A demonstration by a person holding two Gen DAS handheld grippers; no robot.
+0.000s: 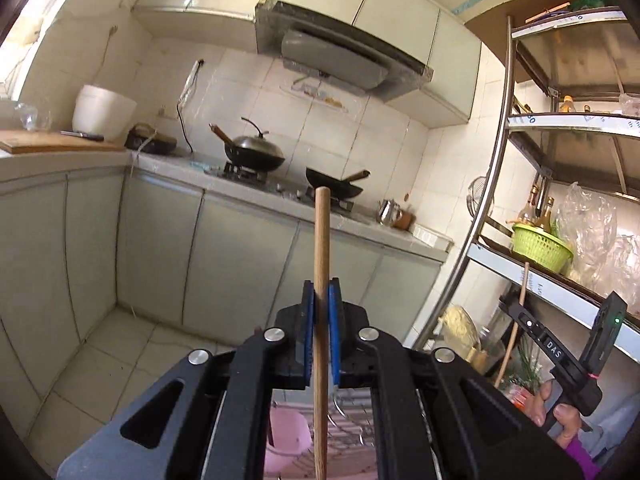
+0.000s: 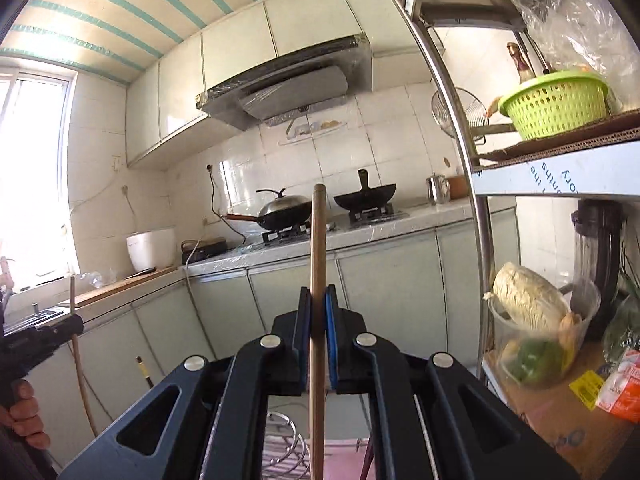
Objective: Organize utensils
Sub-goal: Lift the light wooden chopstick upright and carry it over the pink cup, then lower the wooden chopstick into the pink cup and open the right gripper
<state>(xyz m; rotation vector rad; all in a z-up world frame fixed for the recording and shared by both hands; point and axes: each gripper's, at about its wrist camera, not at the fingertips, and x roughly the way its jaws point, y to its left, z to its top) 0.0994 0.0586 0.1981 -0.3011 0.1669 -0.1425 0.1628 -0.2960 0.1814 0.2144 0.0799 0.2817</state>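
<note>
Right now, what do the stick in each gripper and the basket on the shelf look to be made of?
Left stick: looks like unfinished wood, matte tan with faint grain. Right stick: same matte wooden look. Basket: probably plastic, a glossy lime green moulded lattice.

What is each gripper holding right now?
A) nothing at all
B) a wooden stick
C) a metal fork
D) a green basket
B: the left gripper has its blue jaws shut on a wooden stick, and the right gripper pinches a second wooden stick the same way, both pointing up.
</note>
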